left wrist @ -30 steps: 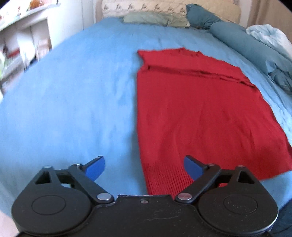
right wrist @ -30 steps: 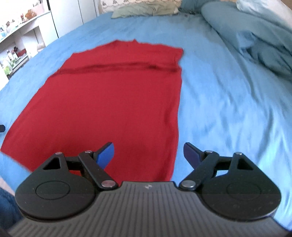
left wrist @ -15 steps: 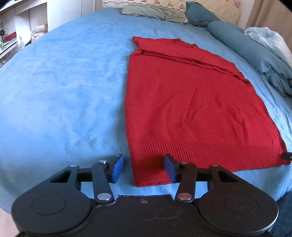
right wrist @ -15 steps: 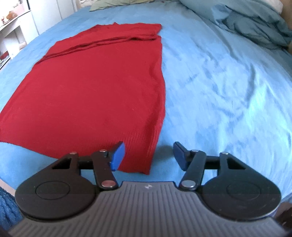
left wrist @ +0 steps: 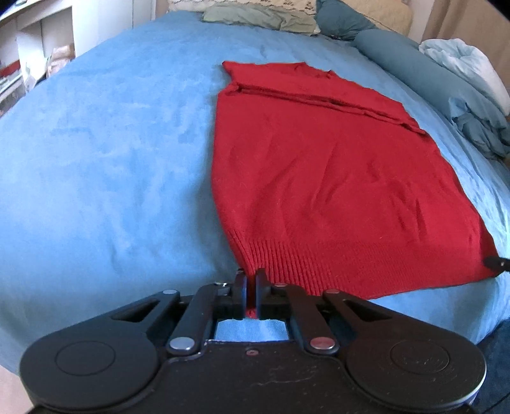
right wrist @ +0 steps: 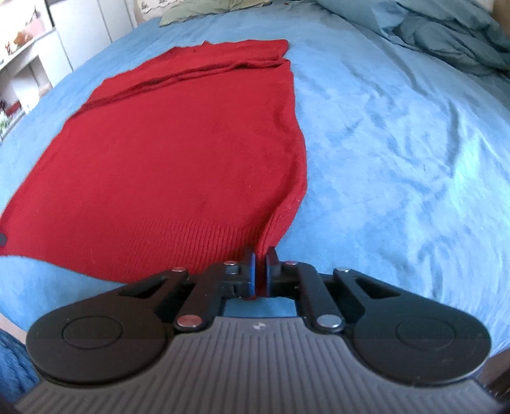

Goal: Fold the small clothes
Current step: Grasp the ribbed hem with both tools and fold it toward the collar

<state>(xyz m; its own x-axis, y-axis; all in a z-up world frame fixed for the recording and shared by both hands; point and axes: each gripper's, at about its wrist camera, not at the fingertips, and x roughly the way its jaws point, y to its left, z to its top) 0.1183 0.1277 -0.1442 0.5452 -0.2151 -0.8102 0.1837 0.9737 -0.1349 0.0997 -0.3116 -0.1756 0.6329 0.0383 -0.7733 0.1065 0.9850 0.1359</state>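
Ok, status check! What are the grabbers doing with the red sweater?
Left gripper shut on red sweater hem corner. Right gripper shut on the other corner. Sweater flat on blue bed. Nothing blocking.

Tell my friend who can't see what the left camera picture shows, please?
The left tongs are shut on the near left corner of a red sweater, pinching its ribbed hem. The sweater lies flat on a blue bed, with pillows at the far end.
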